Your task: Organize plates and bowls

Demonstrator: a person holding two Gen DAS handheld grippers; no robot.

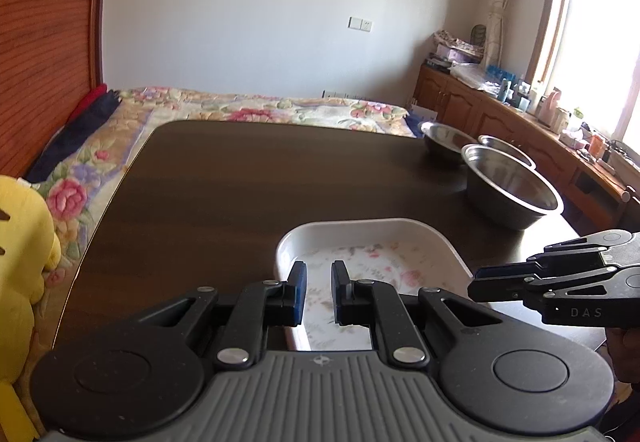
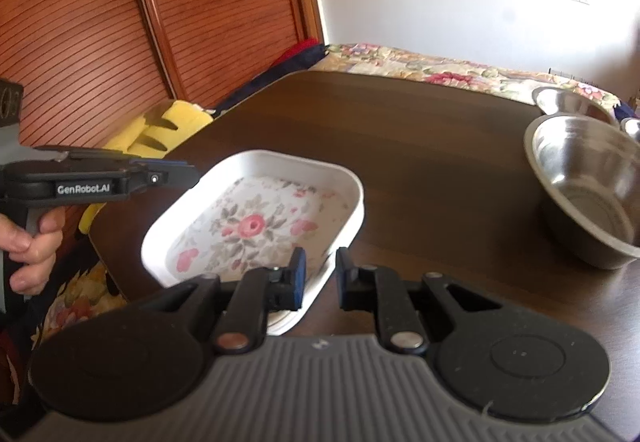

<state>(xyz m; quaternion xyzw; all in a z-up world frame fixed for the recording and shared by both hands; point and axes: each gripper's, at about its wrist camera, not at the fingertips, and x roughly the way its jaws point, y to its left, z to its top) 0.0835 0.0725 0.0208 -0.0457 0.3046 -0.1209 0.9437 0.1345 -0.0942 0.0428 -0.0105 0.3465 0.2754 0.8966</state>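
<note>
Three steel bowls stand on the worktop point(image 1: 240, 182), all grouped toward its far right corner: the largest bowl point(image 1: 512, 190) nearest, a second bowl point(image 1: 444, 140) at the far edge, and a third bowl point(image 1: 506, 148) at the right edge, partly hidden behind the largest one. One white square plate point(image 1: 372, 254) with a floral pattern sits near the worktop's near edge; there is only this single plate. Two hand-held grippers are in view, the left hand-held gripper point(image 1: 319, 292) and the right hand-held gripper point(image 2: 320, 278), one at each side of the plate. One hand point(image 2: 34, 246) shows, wrapped around the left grip.
</note>
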